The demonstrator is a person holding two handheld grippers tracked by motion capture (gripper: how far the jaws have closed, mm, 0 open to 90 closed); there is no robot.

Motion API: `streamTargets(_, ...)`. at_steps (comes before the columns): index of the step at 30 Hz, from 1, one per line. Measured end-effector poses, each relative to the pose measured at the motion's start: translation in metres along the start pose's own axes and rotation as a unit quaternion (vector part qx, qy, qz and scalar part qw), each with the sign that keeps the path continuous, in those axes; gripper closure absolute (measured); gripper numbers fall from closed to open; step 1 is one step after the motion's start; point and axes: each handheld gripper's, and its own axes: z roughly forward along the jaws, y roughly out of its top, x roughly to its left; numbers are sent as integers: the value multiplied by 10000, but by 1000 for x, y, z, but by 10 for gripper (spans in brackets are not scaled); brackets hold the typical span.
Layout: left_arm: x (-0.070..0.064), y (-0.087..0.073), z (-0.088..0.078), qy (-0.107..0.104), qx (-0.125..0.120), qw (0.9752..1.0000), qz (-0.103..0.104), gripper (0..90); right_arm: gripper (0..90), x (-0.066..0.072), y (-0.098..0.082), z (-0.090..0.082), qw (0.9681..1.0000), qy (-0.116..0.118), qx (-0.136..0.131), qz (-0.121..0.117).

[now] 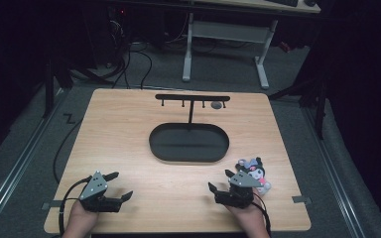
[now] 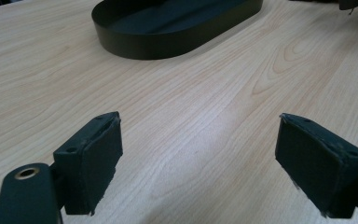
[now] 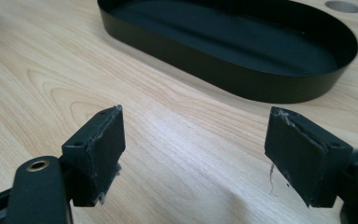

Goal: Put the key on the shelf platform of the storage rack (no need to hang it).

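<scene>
A black oval tray [image 1: 188,151] lies at the table's middle, with a black T-shaped hook stand [image 1: 192,98] rising from its far side. A small cartoon keychain charm [image 1: 256,172] lies at the right, just beside my right gripper [image 1: 218,181]. That gripper rests near the front edge, open with nothing between its jaws, and its own view looks at the tray [image 3: 261,88]. My left gripper [image 1: 119,186] sits at the front left, open and empty, and in its view the tray [image 2: 168,44] lies well ahead.
The wooden table [image 1: 129,129] has a round grey hole [image 1: 217,105] near the stand. Tape marks [image 1: 301,200] sit at its front corners. Beyond the table stand a white desk frame [image 1: 225,34] and cables on grey floor.
</scene>
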Motion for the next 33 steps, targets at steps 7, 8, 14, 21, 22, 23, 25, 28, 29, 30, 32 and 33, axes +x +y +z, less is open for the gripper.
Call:
streamTargets(7,-1,2,5,-45,32,10000,41,157,205,-6,-5,-7,9999,-47,-80,140)
streamTargets(8,-2,2,5,-45,32,10000,42,157,206,-7,-5,-8,9999,-51,-102,116)
streamTargets(14,-2,0,2,-20,68,10000,65,156,207,-7,-3,-9,9996,-50,-238,129)
streamTargets(21,-1,-1,-1,15,34,10000,18,156,207,-8,-2,-6,9996,-49,-236,139)
streamTargets(22,-1,-1,0,15,34,10000,19,155,207,-8,-2,-6,9996,-48,-237,132)
streamTargets(23,-1,-1,0,15,35,10000,23,155,207,-8,-2,-6,9996,-48,-232,136)
streamTargets(25,-1,-1,0,9,36,10000,29,156,207,-8,-2,-7,9996,-56,-236,126)
streamTargets(28,-1,0,0,3,35,10000,28,156,208,-8,-2,-7,9995,-35,-206,224)
streamTargets(29,-1,0,0,2,35,10000,32,156,208,-9,-2,-7,9995,-23,-181,260)
streamTargets(30,-1,0,1,4,36,10000,40,155,212,-9,-2,-7,9995,-17,-118,301)
streamTargets(32,-1,0,1,-2,42,10000,44,156,222,-9,-1,-8,9995,-23,-9,317)
streamTargets(33,-1,0,1,-4,41,10000,44,156,225,-9,-1,-8,9996,-26,3,295)
